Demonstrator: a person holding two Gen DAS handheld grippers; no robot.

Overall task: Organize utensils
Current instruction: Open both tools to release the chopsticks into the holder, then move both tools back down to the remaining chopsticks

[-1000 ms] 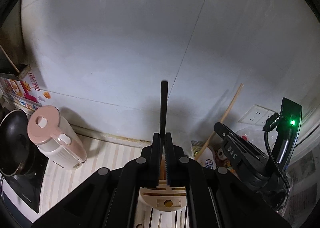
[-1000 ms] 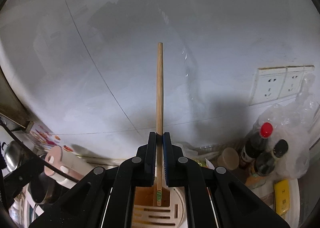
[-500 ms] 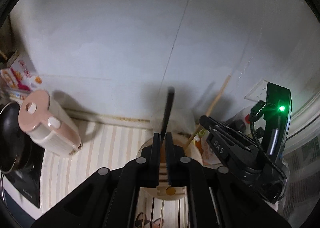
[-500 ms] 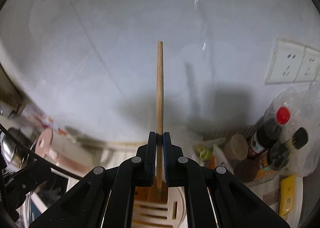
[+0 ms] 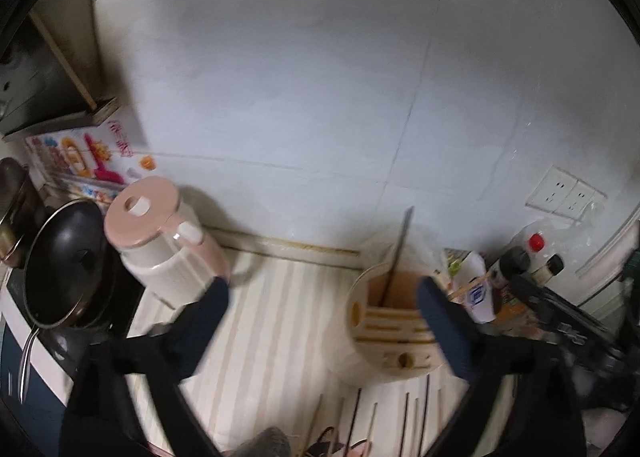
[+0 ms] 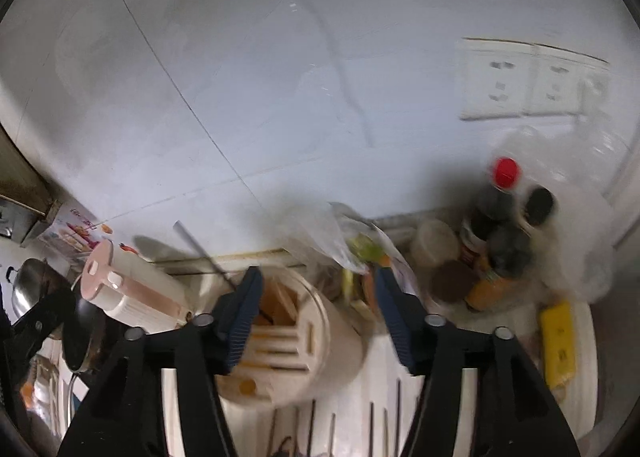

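Note:
A round cream utensil holder (image 5: 394, 341) with slots stands on the striped counter. A dark chopstick (image 5: 399, 249) leans in its open compartment, free of both grippers. My left gripper (image 5: 322, 315) is just above the counter, its jaws opening wide, with nothing between them. In the right wrist view the holder (image 6: 292, 353) lies under my right gripper (image 6: 318, 319), whose jaws are opening and grip nothing. The dark chopstick (image 6: 200, 251) slants up to the left there. A blurred, wood-coloured piece (image 6: 280, 299) shows in the compartment. Several chopsticks (image 5: 360, 417) lie on the counter in front.
A pink and cream kettle (image 5: 160, 245) and a black pan (image 5: 60, 265) stand to the left. Sauce bottles (image 6: 500, 225), jars, plastic bags and a yellow packet (image 6: 556, 341) crowd the right corner. The tiled wall with sockets (image 6: 520, 77) is close behind.
Both grippers were shut on upright chopsticks over the holder, dark in the left and wooden in the right. Both have opened, let them go and dipped toward the counter.

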